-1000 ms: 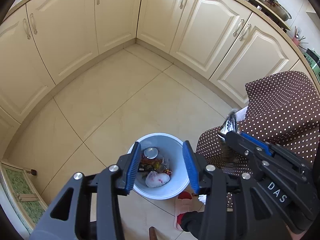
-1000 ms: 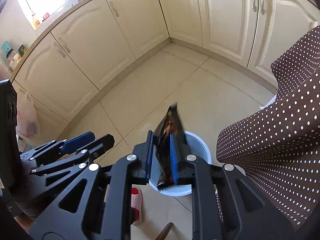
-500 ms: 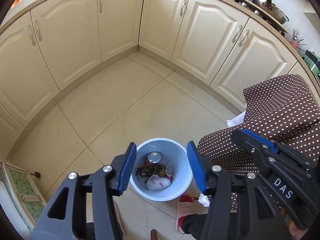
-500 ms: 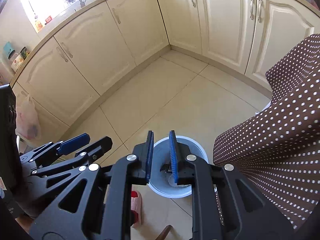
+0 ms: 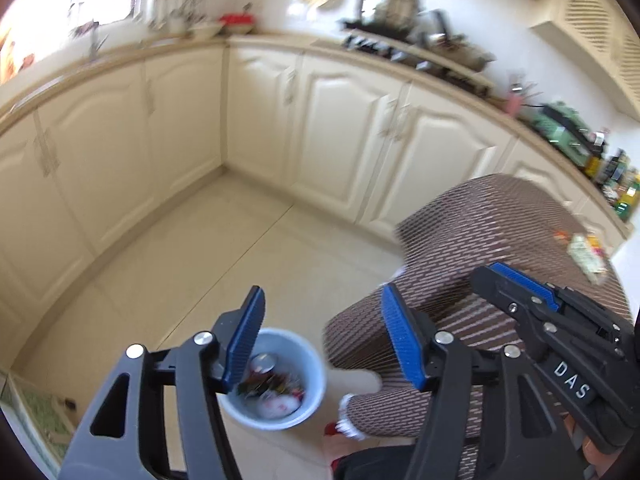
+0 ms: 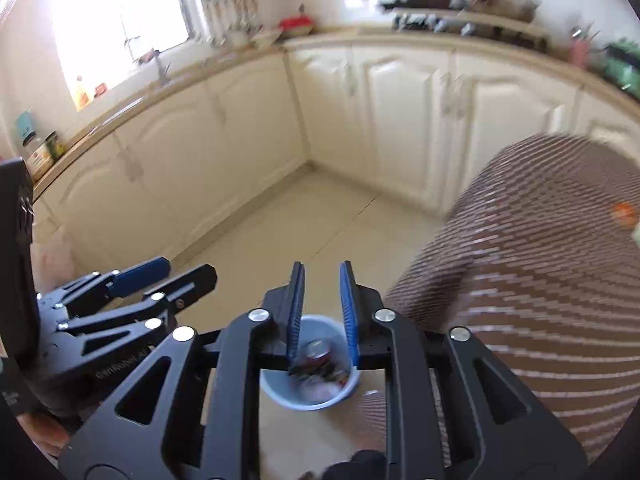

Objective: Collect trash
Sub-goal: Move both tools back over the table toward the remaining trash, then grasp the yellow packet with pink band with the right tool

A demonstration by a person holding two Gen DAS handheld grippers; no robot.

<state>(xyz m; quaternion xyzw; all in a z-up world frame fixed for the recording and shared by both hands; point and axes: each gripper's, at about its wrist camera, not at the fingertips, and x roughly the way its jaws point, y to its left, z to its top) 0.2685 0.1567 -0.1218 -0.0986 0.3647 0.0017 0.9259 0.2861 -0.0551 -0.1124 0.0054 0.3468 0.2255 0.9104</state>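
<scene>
Bin seen upright on floor, mouth up, trash inside; left tool and right tool just opened, both empty.

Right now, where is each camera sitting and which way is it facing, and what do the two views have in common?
Left wrist: on the left gripper, looking down and forward at the trash bin, floor and cabinets; own open, empty blue pads show, the right gripper beside them.
Right wrist: on the right gripper, facing similarly; own narrowly open, empty pads frame the bin, the left gripper at left.
Shared: the bin, the polka-dot cloth, the corner cabinets. Both jaws have just been opening.
</scene>
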